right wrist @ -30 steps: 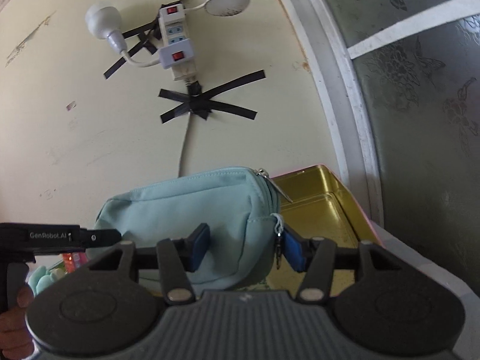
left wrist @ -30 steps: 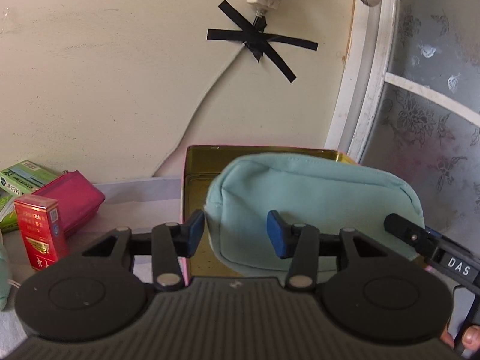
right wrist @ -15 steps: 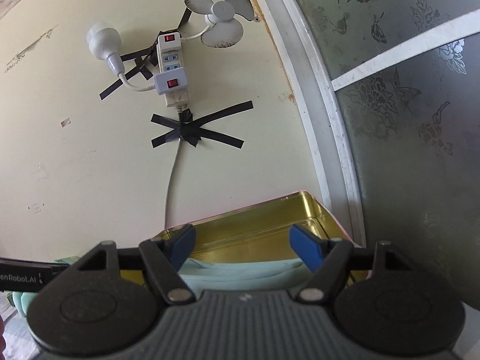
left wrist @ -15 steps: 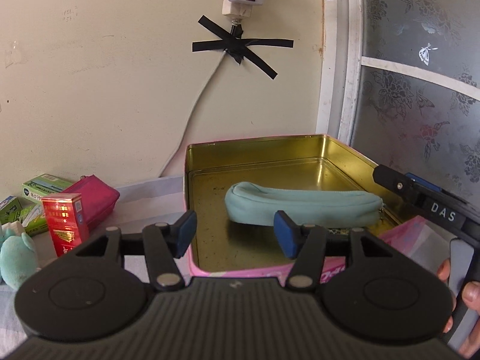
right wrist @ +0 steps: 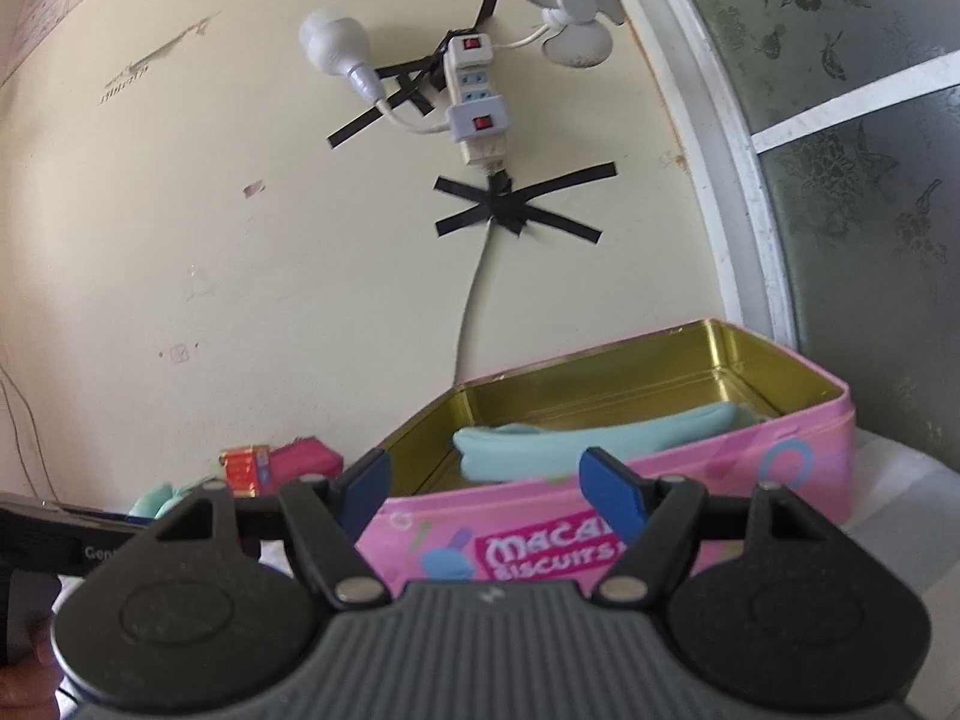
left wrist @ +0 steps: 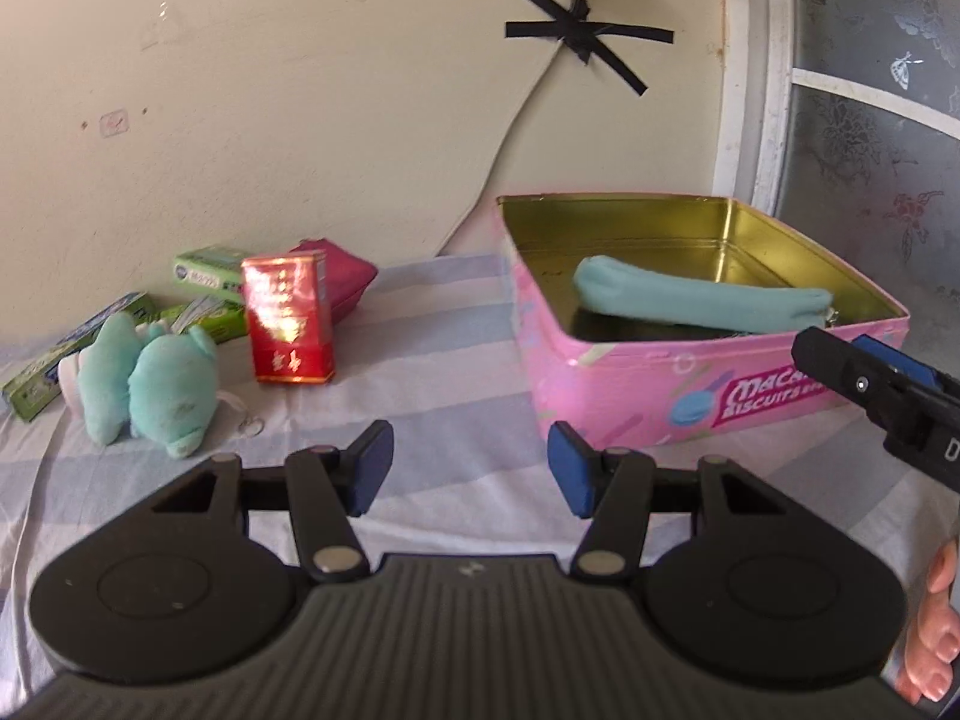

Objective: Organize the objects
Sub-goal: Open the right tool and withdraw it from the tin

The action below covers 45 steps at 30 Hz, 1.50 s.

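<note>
Pouch: teal pouch lies flat inside the pink biscuit tin, ahead-right of the left gripper.
Left gripper: jaws apart, empty.
Right gripper: jaws apart, empty, facing the tin's front wall.

Black ribbed left gripper body, twin round discs, silver pivot screws; blue fingertip pads; right gripper alike.

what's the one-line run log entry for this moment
phase: pouch placed | teal pouch in pink tin | left gripper open, empty | right gripper open, empty
</note>
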Each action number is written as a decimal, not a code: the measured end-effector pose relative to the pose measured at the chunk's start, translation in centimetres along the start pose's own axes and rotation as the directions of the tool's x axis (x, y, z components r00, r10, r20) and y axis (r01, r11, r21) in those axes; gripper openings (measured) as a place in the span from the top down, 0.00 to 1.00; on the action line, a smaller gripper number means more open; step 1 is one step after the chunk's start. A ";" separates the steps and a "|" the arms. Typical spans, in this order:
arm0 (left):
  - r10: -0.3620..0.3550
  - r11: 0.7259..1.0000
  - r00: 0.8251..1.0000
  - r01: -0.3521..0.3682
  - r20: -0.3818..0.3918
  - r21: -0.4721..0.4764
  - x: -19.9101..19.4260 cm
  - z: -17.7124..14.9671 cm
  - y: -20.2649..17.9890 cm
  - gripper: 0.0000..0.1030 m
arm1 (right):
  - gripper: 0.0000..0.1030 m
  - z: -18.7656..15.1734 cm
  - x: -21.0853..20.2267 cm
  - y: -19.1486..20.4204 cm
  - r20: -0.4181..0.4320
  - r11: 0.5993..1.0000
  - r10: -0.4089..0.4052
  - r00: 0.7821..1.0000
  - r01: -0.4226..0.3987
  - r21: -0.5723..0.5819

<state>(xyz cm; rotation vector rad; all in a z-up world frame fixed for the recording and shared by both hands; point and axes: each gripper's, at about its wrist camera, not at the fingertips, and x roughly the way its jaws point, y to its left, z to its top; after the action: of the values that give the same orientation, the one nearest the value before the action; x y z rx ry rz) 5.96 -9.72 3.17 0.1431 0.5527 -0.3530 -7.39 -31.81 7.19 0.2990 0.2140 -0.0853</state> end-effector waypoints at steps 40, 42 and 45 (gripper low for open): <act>0.169 0.973 0.986 -0.168 -0.009 -0.159 -0.6 -5.7 10.5 0.40 | 0.30 -4.4 2.7 10.3 -0.181 0.975 0.079 0.980 -0.114 -0.191; 0.168 0.974 0.986 -0.166 -0.004 -0.154 -0.7 -5.7 10.4 0.39 | 0.30 -4.4 2.6 10.3 -0.180 0.974 0.080 0.980 -0.115 -0.195; 0.161 0.976 0.987 -0.160 -0.002 -0.146 -0.6 -5.7 10.4 0.37 | 0.29 -4.4 2.7 10.3 -0.184 0.974 0.078 0.980 -0.114 -0.195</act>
<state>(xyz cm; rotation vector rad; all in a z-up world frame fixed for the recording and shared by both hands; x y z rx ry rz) 6.48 1.38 -0.88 0.0446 0.5512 -0.1553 -4.40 -20.81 5.41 0.1105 0.3805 0.0601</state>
